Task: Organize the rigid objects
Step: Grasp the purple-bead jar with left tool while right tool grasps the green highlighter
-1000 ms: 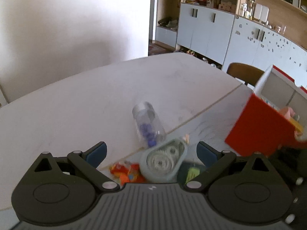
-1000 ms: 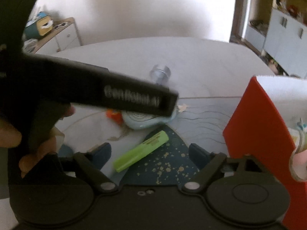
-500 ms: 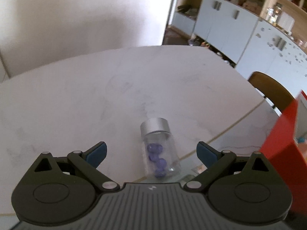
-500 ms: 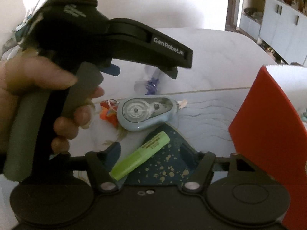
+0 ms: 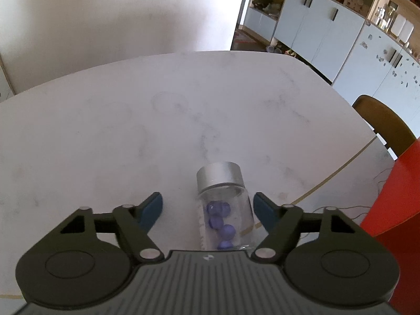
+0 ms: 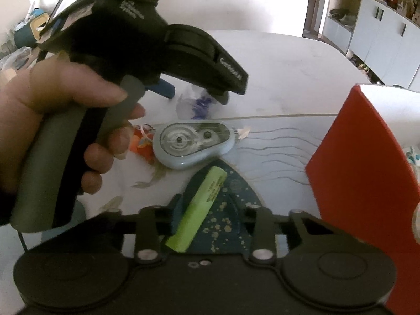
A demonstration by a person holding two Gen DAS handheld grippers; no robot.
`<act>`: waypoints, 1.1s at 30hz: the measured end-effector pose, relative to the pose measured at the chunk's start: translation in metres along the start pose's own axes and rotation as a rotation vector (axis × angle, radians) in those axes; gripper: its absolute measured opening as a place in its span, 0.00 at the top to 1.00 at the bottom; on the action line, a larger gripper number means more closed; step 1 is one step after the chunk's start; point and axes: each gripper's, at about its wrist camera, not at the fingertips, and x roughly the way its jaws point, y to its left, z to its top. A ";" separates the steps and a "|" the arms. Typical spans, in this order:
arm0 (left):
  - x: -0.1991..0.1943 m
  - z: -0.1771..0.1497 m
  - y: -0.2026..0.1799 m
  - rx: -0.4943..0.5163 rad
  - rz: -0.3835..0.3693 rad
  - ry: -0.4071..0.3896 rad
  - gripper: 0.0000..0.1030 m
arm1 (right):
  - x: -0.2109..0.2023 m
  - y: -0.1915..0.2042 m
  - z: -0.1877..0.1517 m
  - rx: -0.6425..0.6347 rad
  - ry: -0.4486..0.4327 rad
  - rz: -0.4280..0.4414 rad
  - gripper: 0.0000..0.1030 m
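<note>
Tabletop [image 5: 131,131]: white marble, carrying all items. Red box [image 6: 362,162]: at our right. Left gripper [image 5: 207,206]: fingers wide, straddling the lying jar [image 5: 223,204] of purple beads. Right gripper [image 6: 207,210]: fingers narrowed around the green highlighter [image 6: 202,210]; contact unclear. Correction-tape dispenser [image 6: 191,141]: just beyond the highlighter.

Jar [image 5: 223,204] between left claw [image 5: 207,207] fingers, on table [image 5: 131,131]
</note>
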 end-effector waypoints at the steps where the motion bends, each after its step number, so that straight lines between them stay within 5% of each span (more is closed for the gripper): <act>1: 0.000 0.002 -0.001 0.003 0.003 -0.002 0.34 | 0.000 0.000 -0.001 -0.001 0.001 -0.004 0.70; 8: -0.002 0.002 -0.003 0.021 0.014 0.000 0.60 | -0.007 -0.007 -0.006 0.021 0.005 -0.019 0.82; 21: -0.025 0.003 -0.004 0.016 0.046 -0.025 0.61 | -0.038 -0.031 -0.015 0.083 -0.048 -0.014 0.85; 33: -0.083 -0.005 -0.010 0.015 0.030 -0.051 0.61 | -0.108 -0.044 -0.021 0.100 -0.121 0.060 0.85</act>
